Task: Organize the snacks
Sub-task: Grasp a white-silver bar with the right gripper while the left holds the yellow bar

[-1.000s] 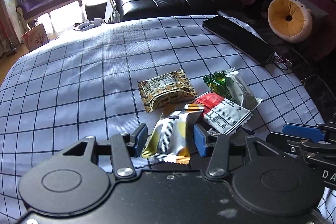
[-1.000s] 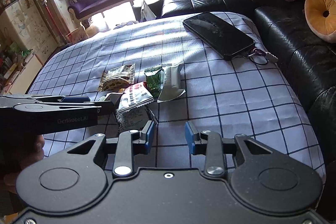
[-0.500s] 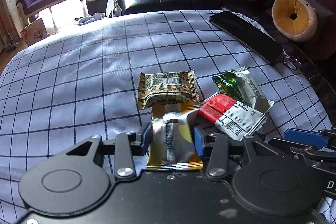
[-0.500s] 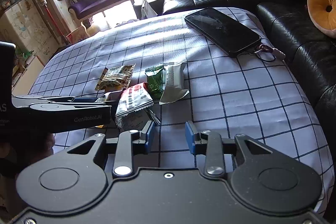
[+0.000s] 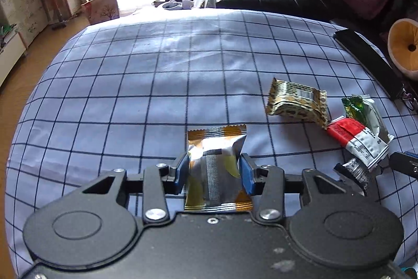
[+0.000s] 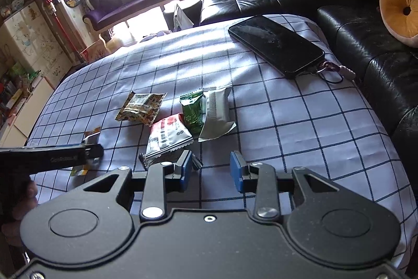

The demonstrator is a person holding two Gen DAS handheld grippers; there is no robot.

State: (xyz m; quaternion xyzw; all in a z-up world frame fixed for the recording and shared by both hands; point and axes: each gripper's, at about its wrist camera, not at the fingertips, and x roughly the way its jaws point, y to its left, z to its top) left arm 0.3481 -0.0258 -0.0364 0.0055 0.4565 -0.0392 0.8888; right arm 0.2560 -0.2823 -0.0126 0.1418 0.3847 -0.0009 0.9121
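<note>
1. The left wrist view shows the left gripper (image 5: pixel 213 174) clamping the silver-and-gold snack packet (image 5: pixel 216 169), crinkly foil with serrated ends, over the checked tablecloth (image 5: pixel 130 96).
2. The right wrist view shows the right gripper (image 6: pixel 210 171) with jaws apart and nothing between them, and the whole glossy phone (image 6: pixel 277 45).
3. The lettering on the packets is too small to read; the red-and-white packet (image 6: pixel 167 135) overlaps the green packet (image 6: pixel 193 111).

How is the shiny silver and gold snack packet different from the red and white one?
The shiny silver and gold snack packet is pinched in the left claw; the red and white snack packet lies free on the checked cloth. The silver one sits alone; the red one overlaps other packets. Both are sealed, crimped wrappers.
</note>
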